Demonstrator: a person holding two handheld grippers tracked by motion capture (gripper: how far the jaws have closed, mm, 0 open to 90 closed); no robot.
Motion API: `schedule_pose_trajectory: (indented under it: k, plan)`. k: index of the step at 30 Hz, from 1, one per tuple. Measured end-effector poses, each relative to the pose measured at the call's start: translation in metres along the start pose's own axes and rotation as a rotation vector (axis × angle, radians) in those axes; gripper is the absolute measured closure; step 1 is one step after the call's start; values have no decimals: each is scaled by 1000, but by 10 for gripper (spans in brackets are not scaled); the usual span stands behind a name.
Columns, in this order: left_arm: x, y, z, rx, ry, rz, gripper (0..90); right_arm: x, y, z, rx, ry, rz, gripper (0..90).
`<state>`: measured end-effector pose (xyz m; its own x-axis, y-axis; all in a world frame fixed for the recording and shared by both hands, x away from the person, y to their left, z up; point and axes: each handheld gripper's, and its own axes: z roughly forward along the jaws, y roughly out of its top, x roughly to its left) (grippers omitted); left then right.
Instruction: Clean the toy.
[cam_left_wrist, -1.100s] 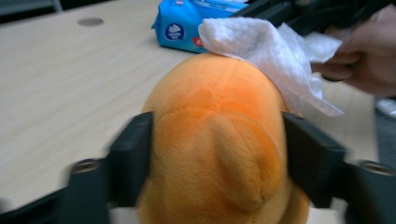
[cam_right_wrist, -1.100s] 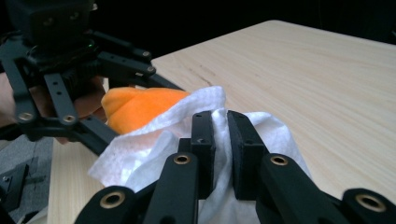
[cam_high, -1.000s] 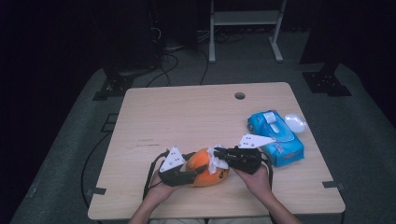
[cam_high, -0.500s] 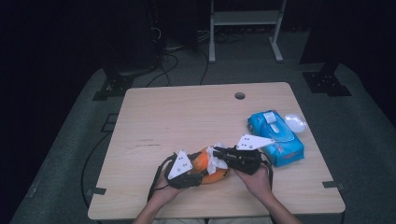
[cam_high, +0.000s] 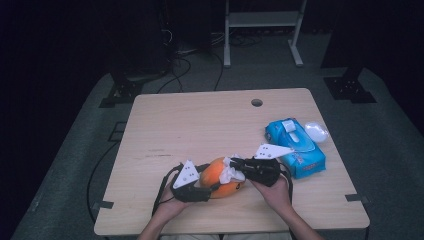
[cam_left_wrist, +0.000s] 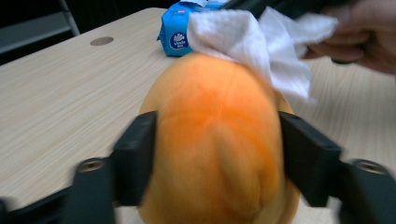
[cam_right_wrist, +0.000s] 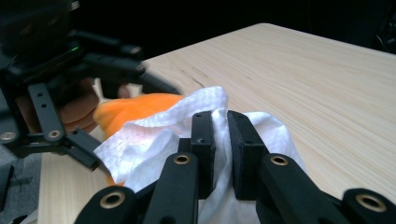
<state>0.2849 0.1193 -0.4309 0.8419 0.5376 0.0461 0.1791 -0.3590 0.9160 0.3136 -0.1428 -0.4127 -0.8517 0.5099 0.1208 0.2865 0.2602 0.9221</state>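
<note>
your left gripper (cam_high: 212, 187) has the orange fruit (cam_high: 223, 178) between its jaws, which have just been opening; in the left gripper view the pads sit at the fruit's sides, contact unclear through blur. your right gripper (cam_right_wrist: 219, 140) is clamped on a white wipe (cam_right_wrist: 154, 140) lying over the fruit's top. the fruit lies near the table (cam_high: 200, 120)'s front edge, about mid-width. a blue wipe pack (cam_high: 295, 145) sits near the right edge.

Left gripper (cam_high: 207, 186): jaws have just been opening, standing either side of the orange fruit (cam_left_wrist: 217, 144), contact unclear. Right gripper (cam_right_wrist: 219, 135): jaws clamped on white tissue (cam_right_wrist: 154, 140), resting against the fruit. Forearms low, converging.
</note>
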Motion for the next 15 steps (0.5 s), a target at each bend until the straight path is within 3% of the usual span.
schedule_pose_trajectory:
  k: [1,3,5,6,9,15]
  plan:
    - [0,2,0,-7,2,-11,169,5,1,2,-2,8,-17,807]
    - [-1,3,2,3,2,-6,140,16,4,8,-12,56,-37,806]
    - [-3,1,2,18,19,31,222,22,6,11,-6,42,-74,805]
    - [-2,0,1,20,10,18,263,22,6,11,-2,33,-81,805]
    - [0,-2,-1,25,17,2,332,9,1,7,-12,42,-12,806]
    - [4,-6,-3,22,21,-36,337,-19,-15,1,7,-17,76,806]
